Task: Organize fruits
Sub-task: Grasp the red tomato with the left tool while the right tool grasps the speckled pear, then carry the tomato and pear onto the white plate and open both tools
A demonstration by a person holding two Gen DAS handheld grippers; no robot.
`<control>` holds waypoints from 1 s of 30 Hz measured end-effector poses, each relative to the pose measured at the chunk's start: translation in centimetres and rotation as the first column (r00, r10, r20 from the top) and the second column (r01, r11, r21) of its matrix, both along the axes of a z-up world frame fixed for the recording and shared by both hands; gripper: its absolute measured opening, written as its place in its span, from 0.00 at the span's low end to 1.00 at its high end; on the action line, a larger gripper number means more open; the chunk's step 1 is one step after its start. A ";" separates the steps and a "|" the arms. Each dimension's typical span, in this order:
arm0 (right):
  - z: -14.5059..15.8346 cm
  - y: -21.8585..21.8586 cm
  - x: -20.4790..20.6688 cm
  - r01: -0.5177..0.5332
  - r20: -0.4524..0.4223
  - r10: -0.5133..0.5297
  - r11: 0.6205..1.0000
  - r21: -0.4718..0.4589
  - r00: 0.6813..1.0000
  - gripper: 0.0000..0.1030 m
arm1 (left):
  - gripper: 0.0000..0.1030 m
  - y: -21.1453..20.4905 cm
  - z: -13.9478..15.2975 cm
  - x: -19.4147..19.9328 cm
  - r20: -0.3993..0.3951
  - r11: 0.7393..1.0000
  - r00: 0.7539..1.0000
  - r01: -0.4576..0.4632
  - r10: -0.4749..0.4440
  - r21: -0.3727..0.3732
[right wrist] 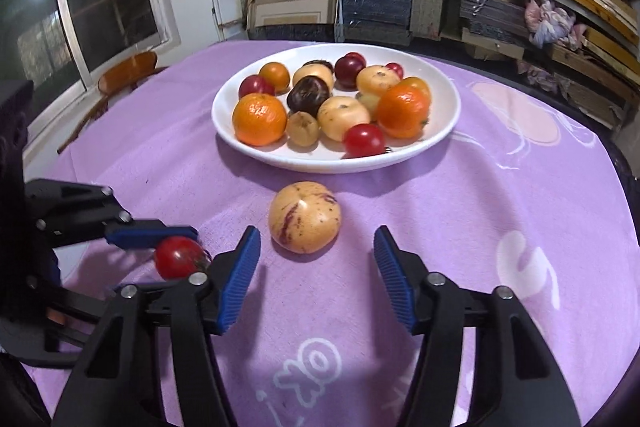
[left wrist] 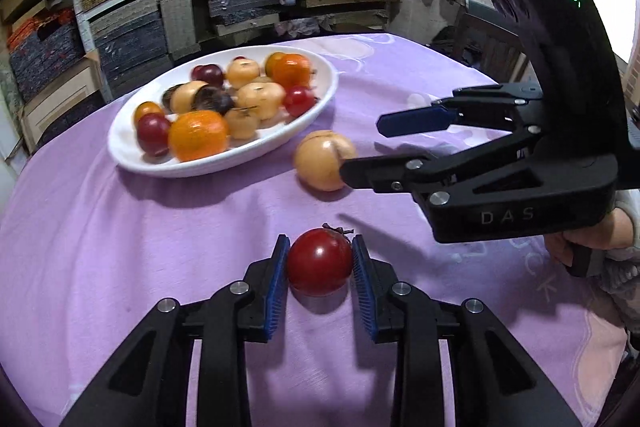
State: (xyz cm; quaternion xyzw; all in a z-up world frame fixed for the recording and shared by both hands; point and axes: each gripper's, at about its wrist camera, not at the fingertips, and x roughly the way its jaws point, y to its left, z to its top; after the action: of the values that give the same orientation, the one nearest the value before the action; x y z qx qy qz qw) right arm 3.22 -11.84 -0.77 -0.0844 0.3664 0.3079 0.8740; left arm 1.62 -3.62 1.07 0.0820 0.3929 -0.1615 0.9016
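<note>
- Red tomato (left wrist: 319, 261) sat between the blue pads (left wrist: 277, 290) of the left gripper (left wrist: 320, 267), both pads touching its sides; left gripper clenched on the tomato, probably so it could be carried to the plate
- Tomato lay nearer the viewer than the white plate (left wrist: 132, 163), well apart from it; whether it was lifted off the purple cloth (left wrist: 120, 247) could not be told, though a shadow lay just beneath it
- Right gripper (right wrist: 318, 267) was spread wide and grasped nothing; its fingers bracketed the space in front of the pale speckled fruit (right wrist: 305, 217) without touching it
- Speckled fruit rested on the cloth just in front of the plate's near rim, apart from it; judged the next item for the right gripper, hence the wide opening matched to its larger body
- Plate already held oranges (right wrist: 259, 119), small red fruits, pale yellow ones and a dark purple one (right wrist: 308, 95), piled toward the middle
- Judgement: only two fruits were left outside the plate, so the task looked nearly complete
- Risk noted: round fruit might roll if nudged by one finger before both closed
</note>
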 end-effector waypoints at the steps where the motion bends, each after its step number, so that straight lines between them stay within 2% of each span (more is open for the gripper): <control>1: -0.1 0.4 0.1 -0.006 0.000 0.006 1.000 -0.005 1.000 0.54 | 0.31 0.6 0.1 0.0 -0.002 1.000 1.000 -0.014 0.014 -0.009; 7: -0.5 2.6 1.1 -0.022 -0.011 0.022 0.999 -0.034 1.000 0.51 | 0.31 2.7 0.5 0.4 -0.011 0.996 0.997 -0.075 0.074 -0.048; 11: -1.0 3.1 1.6 -0.017 -0.017 0.016 0.999 -0.049 1.000 0.51 | 0.31 2.9 0.5 0.4 -0.007 0.996 0.996 -0.085 0.085 -0.042; 16: -1.5 3.2 2.3 -0.008 -0.039 0.006 0.998 -0.060 0.999 0.43 | 0.31 3.1 0.5 0.4 -0.005 0.995 0.995 -0.098 0.098 -0.035; 25: -1.7 2.5 2.5 -0.008 -0.057 0.005 0.999 -0.045 0.998 0.43 | 0.31 2.6 0.6 0.4 0.028 0.994 0.993 -0.111 0.111 0.008; 28: -0.7 1.8 1.7 -0.010 -0.043 0.009 1.000 -0.012 0.999 0.43 | 0.31 2.6 1.6 0.8 0.049 0.994 0.993 -0.112 0.111 0.008; 30: 1.3 1.0 1.5 -0.005 -0.012 0.005 1.000 0.025 1.000 0.42 | 0.31 2.7 3.0 1.7 0.062 0.994 0.992 -0.112 0.111 0.005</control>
State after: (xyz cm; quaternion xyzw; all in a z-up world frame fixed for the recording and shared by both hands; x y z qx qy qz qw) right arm 4.77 -10.80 0.57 -0.0724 0.3673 0.3152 0.8720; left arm 3.35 -0.89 4.09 0.0687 0.3694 -0.1068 0.9206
